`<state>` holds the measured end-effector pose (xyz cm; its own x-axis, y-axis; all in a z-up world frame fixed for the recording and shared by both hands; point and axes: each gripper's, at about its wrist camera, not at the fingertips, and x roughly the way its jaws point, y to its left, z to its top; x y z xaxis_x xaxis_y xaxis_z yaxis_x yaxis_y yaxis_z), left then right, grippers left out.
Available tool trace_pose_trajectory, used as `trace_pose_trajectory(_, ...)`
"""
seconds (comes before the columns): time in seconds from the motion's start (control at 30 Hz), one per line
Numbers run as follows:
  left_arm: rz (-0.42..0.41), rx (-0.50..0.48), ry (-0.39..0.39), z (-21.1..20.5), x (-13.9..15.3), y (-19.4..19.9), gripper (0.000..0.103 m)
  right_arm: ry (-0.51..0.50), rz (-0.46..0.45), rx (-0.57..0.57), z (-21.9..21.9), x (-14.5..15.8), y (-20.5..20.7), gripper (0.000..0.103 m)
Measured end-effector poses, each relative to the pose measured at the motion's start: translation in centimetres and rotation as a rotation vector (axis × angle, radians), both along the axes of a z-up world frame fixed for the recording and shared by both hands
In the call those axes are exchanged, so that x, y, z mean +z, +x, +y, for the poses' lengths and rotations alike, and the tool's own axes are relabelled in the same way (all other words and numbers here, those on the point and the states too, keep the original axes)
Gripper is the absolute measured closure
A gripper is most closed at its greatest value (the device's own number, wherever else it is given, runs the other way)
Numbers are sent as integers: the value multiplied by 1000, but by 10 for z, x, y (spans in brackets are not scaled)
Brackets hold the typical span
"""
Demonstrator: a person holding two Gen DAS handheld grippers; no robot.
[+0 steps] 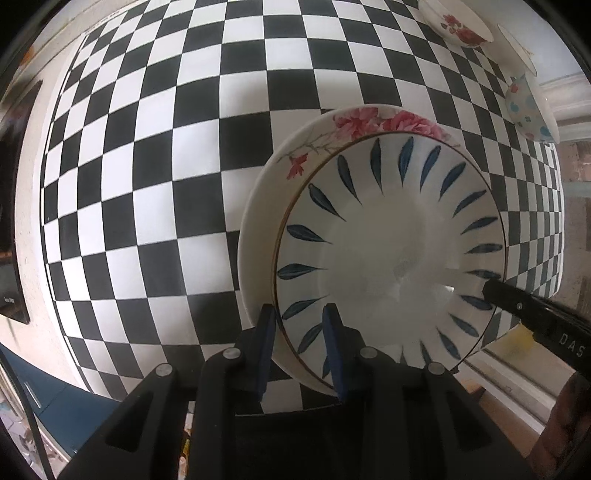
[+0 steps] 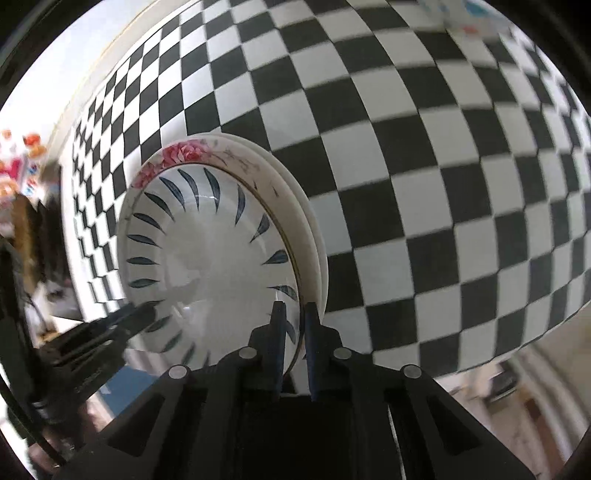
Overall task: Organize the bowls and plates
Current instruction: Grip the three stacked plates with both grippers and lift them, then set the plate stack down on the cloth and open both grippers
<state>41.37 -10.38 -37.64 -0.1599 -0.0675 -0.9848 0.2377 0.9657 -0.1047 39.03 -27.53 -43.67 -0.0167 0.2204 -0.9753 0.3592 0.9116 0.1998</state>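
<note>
Leaf-patterned bowl (image 1: 388, 251) nested in a rose-rimmed plate (image 1: 291, 177), stacked on the checkered tablecloth (image 1: 147, 147). Left gripper (image 1: 299, 325) clenched over the stack's near rim, one pad outside, one inside the bowl. Right gripper (image 2: 295, 317) clamped on the opposite rim, jaws nearly closed. Farther off, near the cloth's far edge: a red-flowered bowl (image 1: 458, 26) and a blue-spotted bowl (image 1: 528, 107).
</note>
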Motion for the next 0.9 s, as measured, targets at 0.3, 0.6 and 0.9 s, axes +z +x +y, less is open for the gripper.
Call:
trace_pose_trajectory(0.3, 8, -24, 49, -10, 1, 7, 79, 10, 65, 18, 1, -4, 15, 90)
trace_pose_trajectory(0.6, 35, -18, 56, -14, 18, 1, 79, -51, 21, 34, -3, 29, 15, 90)
trace_pose_trajectory(0.9, -71, -18, -19, -8, 84, -8, 66, -88, -91, 85, 29, 100, -5, 45)
